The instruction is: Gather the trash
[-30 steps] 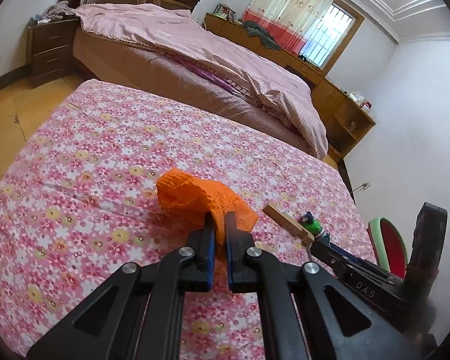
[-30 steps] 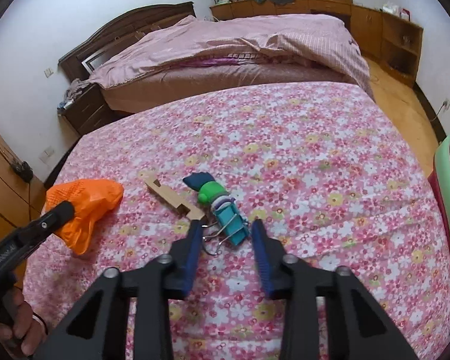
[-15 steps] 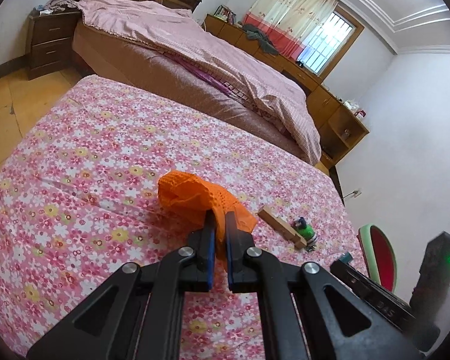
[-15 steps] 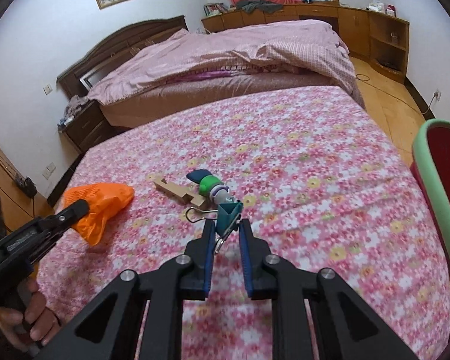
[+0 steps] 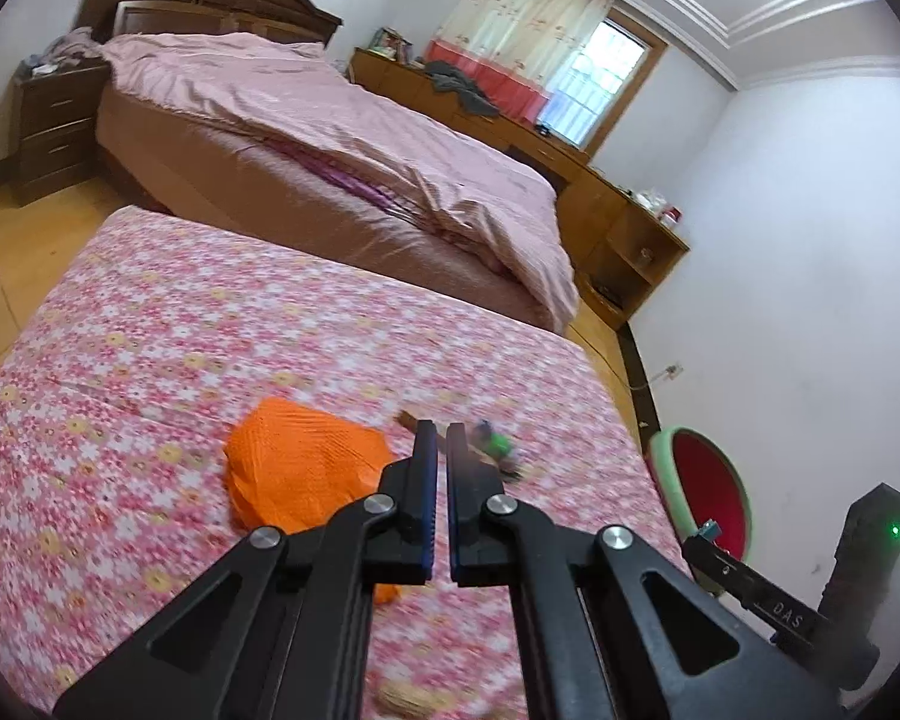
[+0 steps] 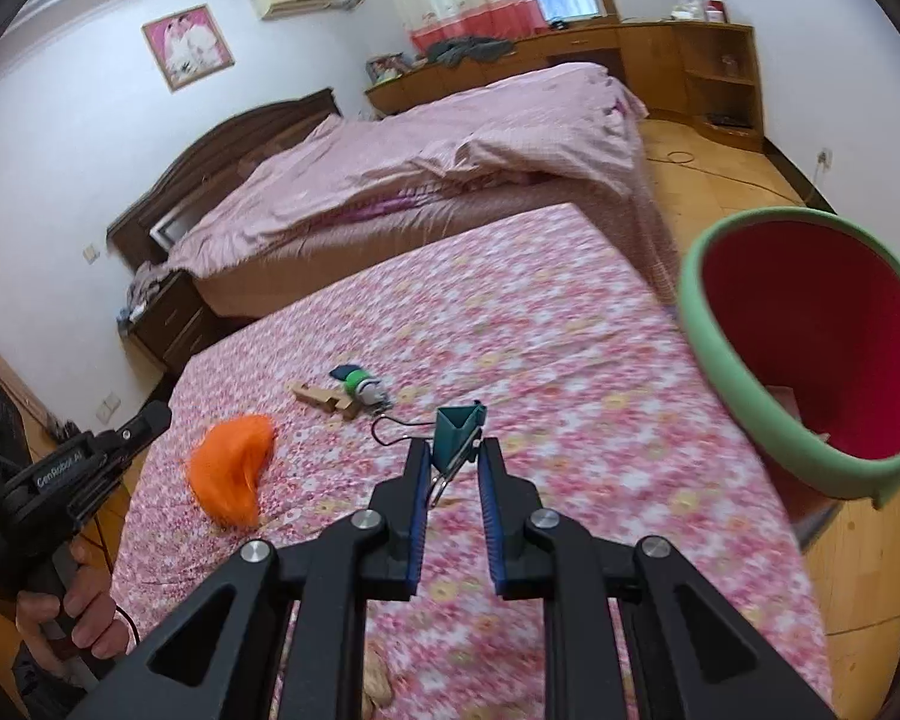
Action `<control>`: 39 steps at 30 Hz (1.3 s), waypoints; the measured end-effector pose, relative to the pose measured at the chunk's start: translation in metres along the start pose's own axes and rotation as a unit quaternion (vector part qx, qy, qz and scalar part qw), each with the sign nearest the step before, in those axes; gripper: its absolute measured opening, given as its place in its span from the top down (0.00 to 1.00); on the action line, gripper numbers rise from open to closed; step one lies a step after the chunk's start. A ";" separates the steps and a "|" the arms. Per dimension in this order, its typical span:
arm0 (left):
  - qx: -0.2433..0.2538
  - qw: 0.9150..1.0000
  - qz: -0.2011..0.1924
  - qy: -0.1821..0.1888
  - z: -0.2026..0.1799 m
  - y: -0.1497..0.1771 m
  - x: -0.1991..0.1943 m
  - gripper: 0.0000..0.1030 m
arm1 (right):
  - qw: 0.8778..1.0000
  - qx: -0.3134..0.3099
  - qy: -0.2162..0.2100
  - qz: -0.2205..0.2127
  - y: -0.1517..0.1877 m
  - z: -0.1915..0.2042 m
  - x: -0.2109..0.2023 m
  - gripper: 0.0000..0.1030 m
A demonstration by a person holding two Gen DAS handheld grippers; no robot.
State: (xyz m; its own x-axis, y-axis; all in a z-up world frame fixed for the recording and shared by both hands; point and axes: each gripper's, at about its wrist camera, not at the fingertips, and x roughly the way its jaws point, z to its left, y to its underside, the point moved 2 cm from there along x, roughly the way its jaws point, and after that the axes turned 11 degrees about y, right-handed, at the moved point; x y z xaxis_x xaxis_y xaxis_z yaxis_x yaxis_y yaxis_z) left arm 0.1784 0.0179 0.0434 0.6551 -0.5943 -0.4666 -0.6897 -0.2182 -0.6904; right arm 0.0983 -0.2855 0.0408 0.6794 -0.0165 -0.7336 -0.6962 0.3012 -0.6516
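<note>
An orange mesh bag [image 5: 300,468] lies on the floral bedspread [image 5: 150,360], just left of my left gripper [image 5: 441,438], whose jaws are nearly together with nothing between them. The bag also shows in the right wrist view [image 6: 231,468]. My right gripper [image 6: 456,456] is shut on a teal binder clip [image 6: 457,429] and holds it above the bed. A wooden block [image 6: 321,399] and a small green-and-blue toy [image 6: 360,384] lie on the bedspread beyond it. A red bin with a green rim [image 6: 810,354] stands at the right.
The bin also shows in the left wrist view [image 5: 705,495] off the bed's right edge. A second bed with a pink quilt [image 5: 330,138] stands behind. Wooden cabinets [image 6: 660,54] line the far wall. A tan object [image 6: 378,678] lies near the bed's front.
My left gripper has let go of the orange bag, which now lies to its left. My right gripper closed on the binder clip and lifted it toward the bin.
</note>
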 end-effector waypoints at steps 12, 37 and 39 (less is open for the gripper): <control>0.005 0.994 0.054 -0.096 0.011 -0.001 0.006 0.56 | 0.999 0.036 -0.017 -0.016 0.004 -0.039 -0.030 0.82; 0.078 0.970 0.139 -0.185 0.017 0.042 0.082 0.69 | 0.997 0.068 -0.016 -0.013 0.006 -0.072 -0.027 0.82; 0.072 0.973 0.138 -0.173 0.014 0.041 0.080 0.81 | 0.997 0.070 -0.019 -0.015 0.006 -0.074 -0.029 0.82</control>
State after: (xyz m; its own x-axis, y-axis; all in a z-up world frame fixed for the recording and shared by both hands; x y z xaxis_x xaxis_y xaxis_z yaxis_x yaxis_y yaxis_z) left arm 0.2067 -0.0279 -0.0304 0.5329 -0.3135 -0.7859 -0.8201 0.0375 -0.5710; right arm 0.0574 -0.3540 0.0438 0.7091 0.0077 -0.7050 -0.6385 0.4313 -0.6374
